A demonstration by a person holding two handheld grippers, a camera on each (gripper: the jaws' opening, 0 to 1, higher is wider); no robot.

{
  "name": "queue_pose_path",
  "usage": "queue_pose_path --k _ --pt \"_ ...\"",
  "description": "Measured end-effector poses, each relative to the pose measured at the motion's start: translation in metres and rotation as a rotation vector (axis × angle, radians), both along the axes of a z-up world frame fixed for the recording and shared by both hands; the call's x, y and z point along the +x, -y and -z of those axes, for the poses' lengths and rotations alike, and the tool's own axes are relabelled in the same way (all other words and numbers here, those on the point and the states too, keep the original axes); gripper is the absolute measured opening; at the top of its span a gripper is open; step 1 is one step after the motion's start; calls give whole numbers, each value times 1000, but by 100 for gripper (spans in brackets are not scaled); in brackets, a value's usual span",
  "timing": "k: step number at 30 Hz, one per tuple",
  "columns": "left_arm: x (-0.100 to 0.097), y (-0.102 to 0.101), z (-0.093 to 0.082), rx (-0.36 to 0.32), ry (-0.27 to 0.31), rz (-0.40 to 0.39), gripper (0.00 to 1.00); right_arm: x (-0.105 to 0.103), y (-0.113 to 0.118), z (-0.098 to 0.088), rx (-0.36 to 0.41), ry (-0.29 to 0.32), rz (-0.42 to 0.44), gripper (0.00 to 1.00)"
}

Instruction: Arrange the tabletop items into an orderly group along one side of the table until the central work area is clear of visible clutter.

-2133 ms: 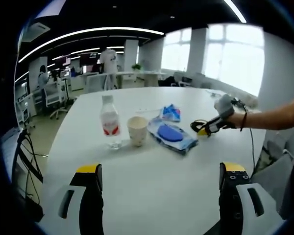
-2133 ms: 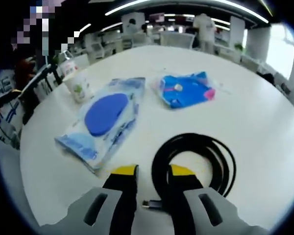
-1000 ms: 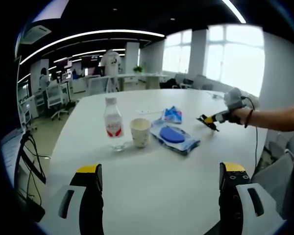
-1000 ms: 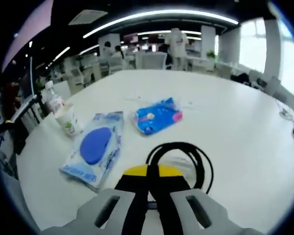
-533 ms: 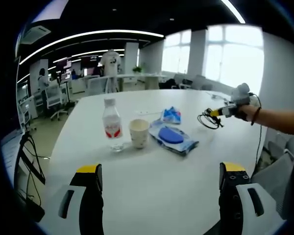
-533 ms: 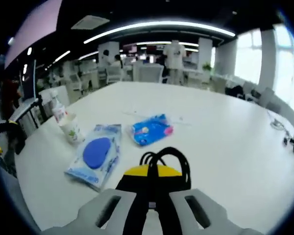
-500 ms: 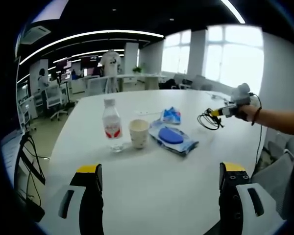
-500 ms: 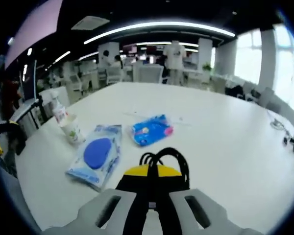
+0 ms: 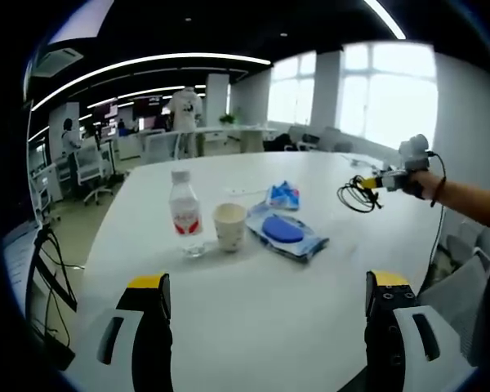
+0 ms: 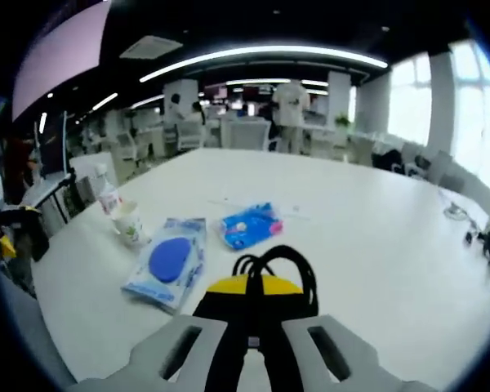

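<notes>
My right gripper (image 10: 255, 286) is shut on a coiled black cable (image 10: 273, 263) and holds it in the air above the white table (image 10: 376, 245). In the left gripper view that gripper (image 9: 378, 181) hangs at the right with the cable (image 9: 355, 196) dangling from it. On the table stand a water bottle (image 9: 184, 212) and a paper cup (image 9: 229, 226), with a blue wet-wipes pack (image 9: 284, 233) and a small blue packet (image 9: 283, 194) beside them. My left gripper (image 9: 265, 290) is open over the table's near part, with nothing between its jaws.
Small dark items (image 10: 483, 239) lie at the table's far right edge in the right gripper view. Office chairs (image 9: 94, 159), desks and a standing person (image 9: 185, 110) are behind the table. Black cables (image 9: 45, 269) hang off the left side.
My right gripper has shut on the cable and lifted it off the table, carrying it higher and further right. The other items have not moved.
</notes>
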State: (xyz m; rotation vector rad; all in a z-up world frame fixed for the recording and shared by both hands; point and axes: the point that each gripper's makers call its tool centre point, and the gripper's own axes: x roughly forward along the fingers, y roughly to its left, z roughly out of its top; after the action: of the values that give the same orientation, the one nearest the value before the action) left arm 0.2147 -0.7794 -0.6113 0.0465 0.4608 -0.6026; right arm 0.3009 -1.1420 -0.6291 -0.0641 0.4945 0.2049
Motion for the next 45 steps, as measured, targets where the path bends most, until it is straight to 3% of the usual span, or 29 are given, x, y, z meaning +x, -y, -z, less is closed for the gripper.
queue_pose_path --k 17,22,30,39,45 --pt "-5 2 -4 7 7 10 97 -20 -3 3 -73 -17 -53 0" --pt "-6 4 -5 9 11 17 97 -24 -5 12 -118 -31 -80 0" --pt "-8 3 -5 12 12 14 97 -30 -10 27 -102 -54 -96 0" --pt "-9 2 -5 14 11 7 97 -35 -22 49 -138 -62 -180 0" --pt "-10 0 -5 8 11 -3 97 -39 -33 58 -105 -63 -211 0"
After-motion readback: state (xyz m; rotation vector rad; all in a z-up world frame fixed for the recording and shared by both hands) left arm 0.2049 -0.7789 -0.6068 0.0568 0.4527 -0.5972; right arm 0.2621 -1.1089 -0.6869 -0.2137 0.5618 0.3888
